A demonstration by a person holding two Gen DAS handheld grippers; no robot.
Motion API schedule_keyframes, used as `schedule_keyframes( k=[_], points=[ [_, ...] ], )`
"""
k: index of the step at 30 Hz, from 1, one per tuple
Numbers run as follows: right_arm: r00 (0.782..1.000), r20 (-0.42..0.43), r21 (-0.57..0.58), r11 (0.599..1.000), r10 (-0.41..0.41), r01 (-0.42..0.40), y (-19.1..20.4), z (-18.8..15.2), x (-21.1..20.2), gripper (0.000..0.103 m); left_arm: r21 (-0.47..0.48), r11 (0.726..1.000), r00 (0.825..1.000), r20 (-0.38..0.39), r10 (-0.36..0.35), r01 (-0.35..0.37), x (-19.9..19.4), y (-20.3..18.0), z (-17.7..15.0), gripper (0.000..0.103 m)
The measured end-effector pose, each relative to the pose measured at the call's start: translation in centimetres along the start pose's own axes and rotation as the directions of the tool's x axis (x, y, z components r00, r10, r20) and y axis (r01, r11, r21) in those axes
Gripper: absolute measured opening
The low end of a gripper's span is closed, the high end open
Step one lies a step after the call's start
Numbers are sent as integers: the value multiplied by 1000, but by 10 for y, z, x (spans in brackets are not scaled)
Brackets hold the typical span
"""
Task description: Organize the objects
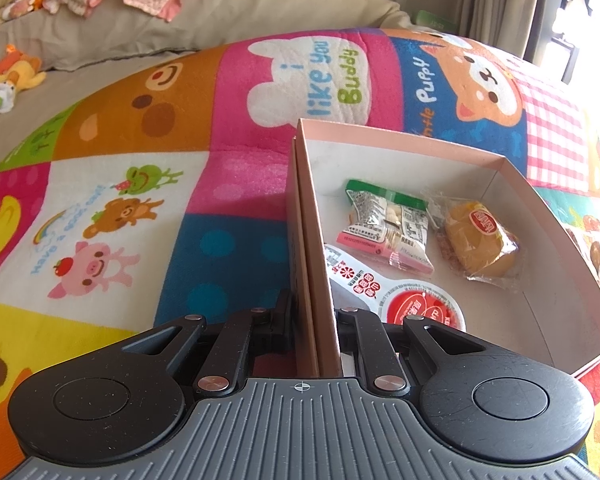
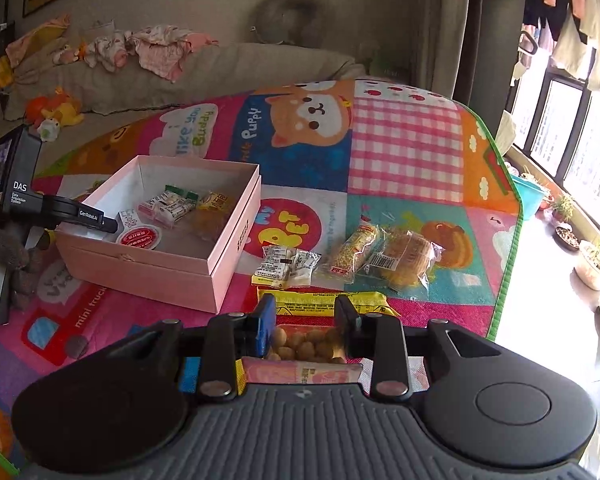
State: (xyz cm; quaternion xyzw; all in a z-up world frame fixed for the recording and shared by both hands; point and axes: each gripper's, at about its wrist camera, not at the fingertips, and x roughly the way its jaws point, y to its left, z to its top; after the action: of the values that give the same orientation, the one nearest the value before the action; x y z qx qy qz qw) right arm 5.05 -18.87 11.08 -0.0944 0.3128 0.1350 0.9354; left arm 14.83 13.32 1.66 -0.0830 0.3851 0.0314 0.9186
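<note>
1. Pinching the near wall of the pink box (image 1: 320,280), the left tongs (image 1: 314,312) are nearly closed.
2. Right tongs (image 2: 306,316) clamp a yellow snack packet (image 2: 312,346) beside the box on the play mat (image 2: 404,152).

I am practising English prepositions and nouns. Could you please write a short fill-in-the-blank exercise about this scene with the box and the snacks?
1. The left gripper is shut on the ____ of the pink box.
2. The right gripper holds a snack packet above the colourful ____.
3. The red-lidded cup lies ____ the box.

Missing words: wall; mat; inside
</note>
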Motion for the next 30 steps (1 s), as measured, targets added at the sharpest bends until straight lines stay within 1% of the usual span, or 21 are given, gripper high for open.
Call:
schedule_keyframes(
  k=[3,6,9,15,18,21,23,26,28,29,30],
  points=[
    [1000,-12,3,1000,4,-4,0,-3,10,32,30,999,1000,1,10,-10,-1,-3,-2,14],
    [1000,-8,7,1000,19,-19,-1,-8,17,32,12,1000,1000,-4,9,-9,-1,-2,-1,14],
    [999,15,5,1000,31,-31,-3,-10,15,32,-9,1000,1000,-12,12,-12,-1,-1,0,14],
    [999,33,10,999,35,-36,-15,-20,7,32,-9,1000,1000,-23,21,-21,-1,-2,5,13],
    [998,37,-15,999,46,-45,-19,-31,-5,32,-17,1000,999,-32,21,-22,0,-1,9,13],
    [999,13,-38,998,46,-46,-20,-46,-11,35,-18,999,999,-25,27,-28,0,-2,15,13],
    [999,-19,-42,998,39,-39,-20,-56,-9,35,-23,999,999,-12,38,-38,-1,-3,21,13],
    [997,-72,-30,999,33,-35,-22,-68,1,40,-14,998,998,8,62,-62,-2,-8,24,12],
    [997,-81,-20,1000,20,-21,-24,-73,3,44,16,996,996,17,83,-83,-1,-12,21,11],
    [997,-76,-17,1000,13,-15,-25,-73,1,51,31,995,996,22,91,-91,0,-14,19,11],
    [997,-75,-14,1000,8,-9,-27,-73,-1,62,44,994,995,28,95,-96,0,-15,18,11]
  ],
)
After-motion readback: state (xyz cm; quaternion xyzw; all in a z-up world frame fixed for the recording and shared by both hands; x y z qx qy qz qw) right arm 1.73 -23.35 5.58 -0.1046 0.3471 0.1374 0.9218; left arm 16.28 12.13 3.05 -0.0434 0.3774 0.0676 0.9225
